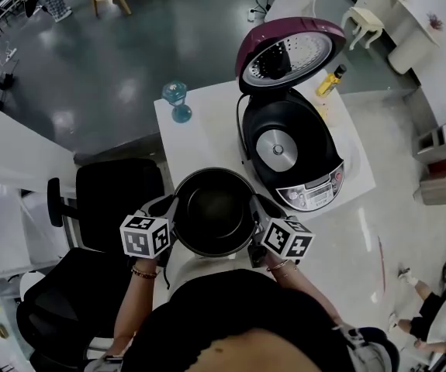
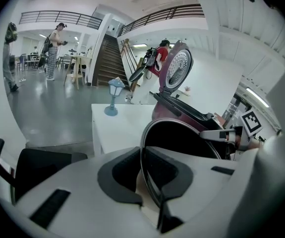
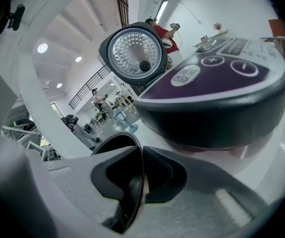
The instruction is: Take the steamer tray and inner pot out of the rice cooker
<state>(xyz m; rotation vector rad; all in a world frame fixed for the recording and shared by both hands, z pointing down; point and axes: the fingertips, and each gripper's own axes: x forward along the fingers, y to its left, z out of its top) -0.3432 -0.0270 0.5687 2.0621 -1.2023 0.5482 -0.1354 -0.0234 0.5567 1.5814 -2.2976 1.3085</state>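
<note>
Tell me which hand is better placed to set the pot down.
Left, slightly. The left gripper and right gripper both clamp the pot by its rim, but bare table lies on the left; the cooker crowds the right.

Pot (image 1: 215, 211): black, round, empty, upright; out of cooker (image 1: 309, 194), just in front of it; rim clamped by left gripper (image 1: 172, 222) and right gripper (image 1: 258, 222); cooker: maroon, lid (image 1: 288, 53) raised, cavity empty.

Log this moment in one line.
inner pot: out of rice cooker, empty, held near table edge | left gripper: shut on pot rim | right gripper: shut on opposite rim | lid: open
</note>
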